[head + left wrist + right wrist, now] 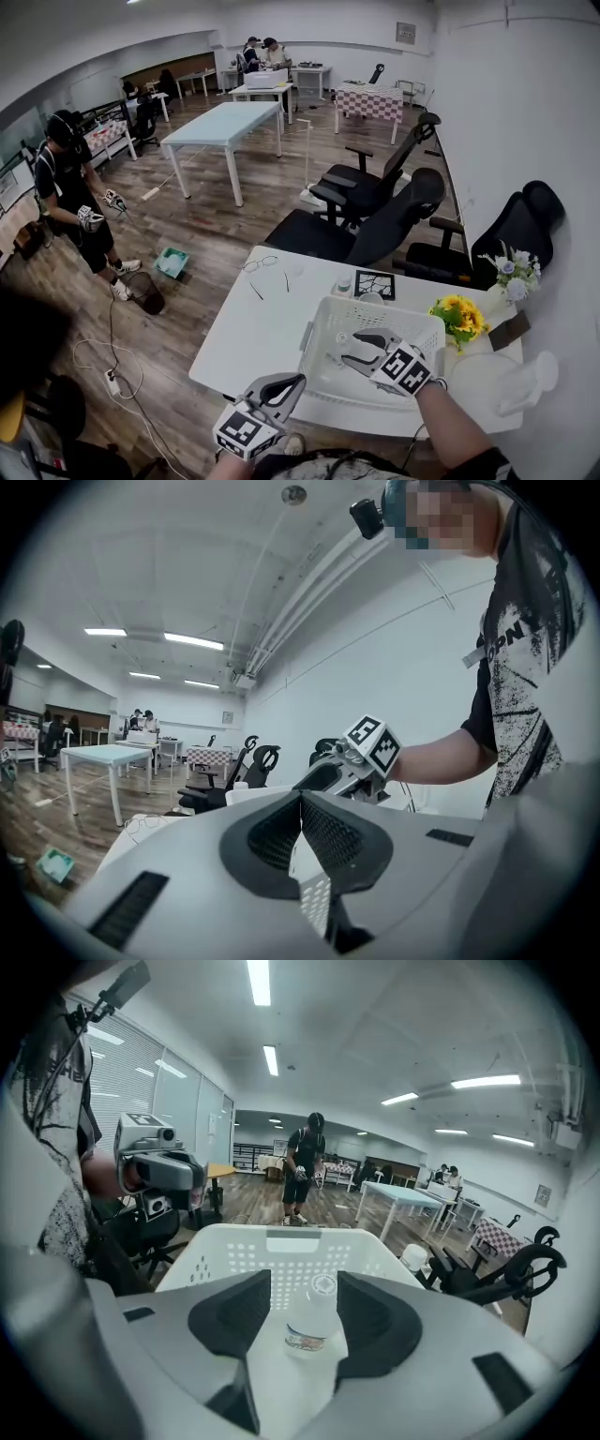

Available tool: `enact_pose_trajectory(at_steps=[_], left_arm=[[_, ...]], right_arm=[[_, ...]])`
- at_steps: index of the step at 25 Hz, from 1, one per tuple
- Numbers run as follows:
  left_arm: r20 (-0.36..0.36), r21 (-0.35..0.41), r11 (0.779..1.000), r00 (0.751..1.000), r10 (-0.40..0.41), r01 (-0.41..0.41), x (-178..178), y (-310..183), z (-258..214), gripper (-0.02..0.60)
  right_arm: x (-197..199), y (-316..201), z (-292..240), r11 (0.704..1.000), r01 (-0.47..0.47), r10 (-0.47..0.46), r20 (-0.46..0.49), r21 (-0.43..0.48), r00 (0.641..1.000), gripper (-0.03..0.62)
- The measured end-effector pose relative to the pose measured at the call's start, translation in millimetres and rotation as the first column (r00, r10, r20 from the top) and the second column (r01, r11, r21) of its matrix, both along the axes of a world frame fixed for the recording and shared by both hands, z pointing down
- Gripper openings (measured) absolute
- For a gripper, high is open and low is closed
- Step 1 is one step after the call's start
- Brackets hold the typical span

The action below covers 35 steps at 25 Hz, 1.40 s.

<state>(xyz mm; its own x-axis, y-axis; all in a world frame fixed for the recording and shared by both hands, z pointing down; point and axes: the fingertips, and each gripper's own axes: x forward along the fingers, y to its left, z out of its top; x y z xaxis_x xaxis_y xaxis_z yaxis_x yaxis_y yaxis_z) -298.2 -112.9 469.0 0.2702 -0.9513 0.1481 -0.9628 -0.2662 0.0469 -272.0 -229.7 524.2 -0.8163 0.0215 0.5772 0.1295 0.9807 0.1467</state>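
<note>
The right gripper (351, 349) reaches down into the white basket (375, 306) at the middle of the desk (251, 330). In its own view the jaws stand apart, with a clear bottle (306, 1327) between them. The bottle's white cap points to the far wall of the basket (281, 1239), and its label is just inside the pads. The gap is only a little wider than the bottle. I cannot tell whether the pads touch it.

The left gripper (285, 385) hangs at the near edge of the desk, left of the basket and outside it. Its jaws are closed tip to tip with nothing between them. Its view looks across at the right gripper's marker cube (372, 743).

On the desk, right of the basket, stands a bunch of sunflowers (457, 315). Glasses (260, 263) lie at the far left corner. Black chairs (375, 220) crowd the far side.
</note>
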Motion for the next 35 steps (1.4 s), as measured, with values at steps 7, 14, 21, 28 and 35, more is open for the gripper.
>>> enact_pose_trajectory(at_steps=[7, 14, 21, 28, 35], left_arm=[[-0.028, -0.014, 1.0, 0.999, -0.017, 0.017, -24, 4, 13, 0.011], [-0.039, -0.025, 1.0, 0.999, -0.006, 0.005, -39, -3, 21, 0.011], [-0.034, -0.031, 1.0, 0.999, -0.001, 0.0, -56, -8, 25, 0.011], [-0.053, -0.044, 0.999, 0.998, 0.016, -0.018, -58, -9, 32, 0.011], [-0.07, -0.03, 0.999, 0.997, 0.025, -0.027, -60, -8, 30, 0.011]], right_arm=[[-32, -19, 30, 0.998, -0.043, 0.041, -0.051, -0.039, 0.998, 0.219], [-42, -23, 54, 0.999, -0.038, 0.035, -0.098, -0.031, 0.995, 0.218], [-49, -22, 53, 0.996, -0.056, 0.053, -0.047, -0.069, 0.998, 0.184], [-47, -25, 52, 0.99, -0.092, 0.091, -0.012, -0.108, 0.996, 0.166], [-48, -22, 50, 0.992, -0.097, 0.096, -0.011, -0.085, 0.995, 0.164]])
